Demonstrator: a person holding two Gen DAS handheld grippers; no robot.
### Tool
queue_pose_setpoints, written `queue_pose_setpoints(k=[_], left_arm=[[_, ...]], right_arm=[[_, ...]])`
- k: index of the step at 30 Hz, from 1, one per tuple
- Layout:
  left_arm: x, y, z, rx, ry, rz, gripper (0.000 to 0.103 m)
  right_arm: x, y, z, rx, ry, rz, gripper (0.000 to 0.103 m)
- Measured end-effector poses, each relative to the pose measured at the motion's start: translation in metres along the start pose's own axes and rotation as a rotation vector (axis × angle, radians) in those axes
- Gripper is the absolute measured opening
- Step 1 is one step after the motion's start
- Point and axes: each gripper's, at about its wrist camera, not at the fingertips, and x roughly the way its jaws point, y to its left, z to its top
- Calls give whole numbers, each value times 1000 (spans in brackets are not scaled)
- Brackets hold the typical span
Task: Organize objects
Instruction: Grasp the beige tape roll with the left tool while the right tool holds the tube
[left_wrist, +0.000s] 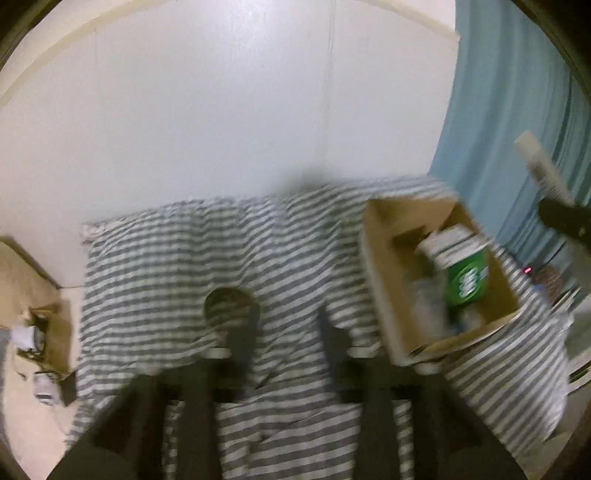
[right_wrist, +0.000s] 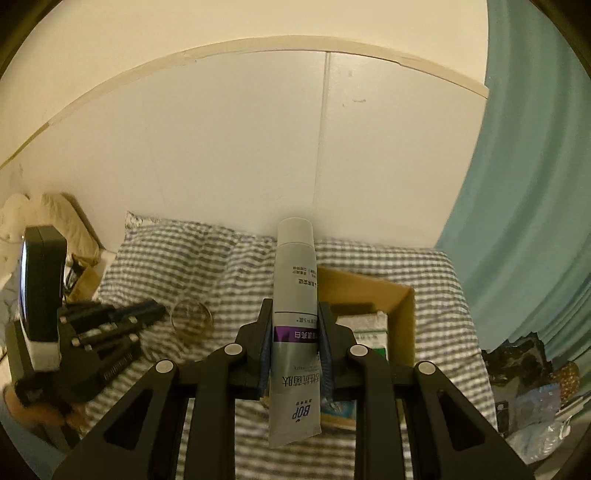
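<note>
My right gripper (right_wrist: 294, 325) is shut on a grey toothpaste tube (right_wrist: 294, 280), cap pointing away, held above the striped bed. The tube and right gripper also show at the far right of the left wrist view (left_wrist: 543, 170). An open cardboard box (left_wrist: 380, 236) sits on the bed at the right, holding a green-labelled container (left_wrist: 467, 280) and other packs; in the right wrist view the box (right_wrist: 402, 314) lies just behind and right of the tube. My left gripper (left_wrist: 286, 325) is open and empty over the bed, near a clear glass cup (left_wrist: 231, 306); it also shows at the left of the right wrist view (right_wrist: 147, 314).
The bed has a grey-and-white striped cover (left_wrist: 184, 251) against a white wall. A teal curtain (right_wrist: 524, 221) hangs at the right. Clutter and bags (right_wrist: 532, 387) lie at the right edge. A small cardboard box with items (left_wrist: 44, 339) sits left of the bed.
</note>
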Motion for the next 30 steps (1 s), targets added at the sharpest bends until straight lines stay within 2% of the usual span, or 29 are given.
queue_pose_setpoints(k=[1, 6, 9, 14, 17, 19, 21, 24, 27, 30], left_arm=[[6, 6, -6, -8, 6, 21, 73], [52, 42, -28, -73, 70, 66, 74], [83, 54, -41, -88, 102, 85, 74], [126, 61, -54, -84, 132, 99, 74], [145, 62, -51, -80, 162, 79, 76], [157, 63, -47, -66, 180, 62, 85], [166, 64, -42, -51, 178, 56, 87], [176, 61, -37, -32, 173, 48, 94], [193, 58, -34, -11, 195, 80, 94], [207, 61, -32, -42, 224, 51, 94]], right_arm=[[2, -1, -5, -4, 6, 0, 21], [43, -2, -25, -18, 58, 15, 21], [70, -8, -32, 16, 86, 27, 21], [111, 18, -31, -17, 107, 70, 21], [139, 45, -30, -32, 120, 115, 21], [160, 65, -31, -62, 130, 125, 21], [181, 80, -33, -81, 146, 127, 21], [208, 89, -39, -66, 179, 152, 21], [223, 89, -46, -69, 202, 138, 21], [230, 85, -49, -55, 218, 123, 21]])
